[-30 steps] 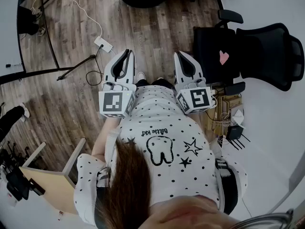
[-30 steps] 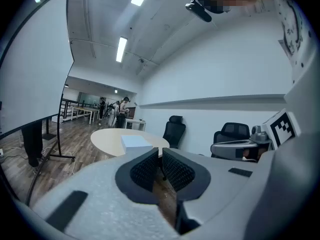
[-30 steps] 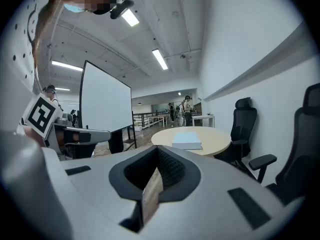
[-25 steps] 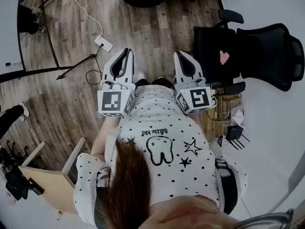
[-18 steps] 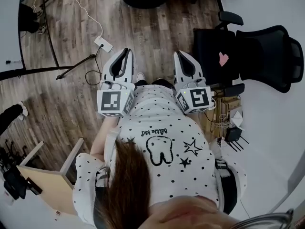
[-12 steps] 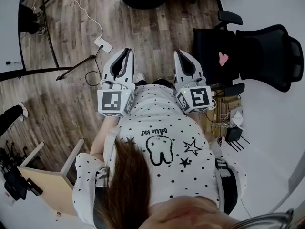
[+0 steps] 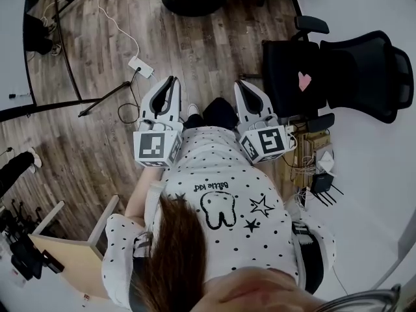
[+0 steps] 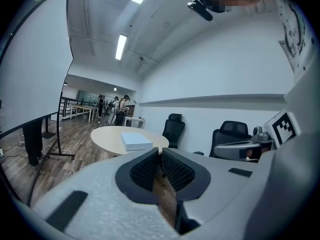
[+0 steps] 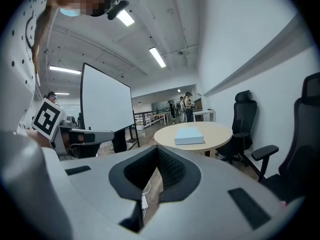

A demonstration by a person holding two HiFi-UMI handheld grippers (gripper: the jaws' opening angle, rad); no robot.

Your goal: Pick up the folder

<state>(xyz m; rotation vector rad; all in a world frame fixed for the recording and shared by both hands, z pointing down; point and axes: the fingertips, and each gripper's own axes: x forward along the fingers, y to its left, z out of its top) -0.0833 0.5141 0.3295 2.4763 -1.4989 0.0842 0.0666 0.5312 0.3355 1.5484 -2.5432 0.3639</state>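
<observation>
The folder [image 9: 189,135] is pale blue, the table [image 9: 220,130] beige. The chair [image 7: 286,57] is black with a pink heart [image 7: 305,78]. The shirt [image 7: 214,161] is white with black dots.

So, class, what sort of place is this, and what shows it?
Probably an open office or meeting room: a round table, a black office chair beside it, and a big white screen.

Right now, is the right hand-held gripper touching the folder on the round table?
Apart. The right gripper view shows the folder lying on the round table, far beyond the shut tips of the right hand-held gripper, which holds nothing.
</observation>
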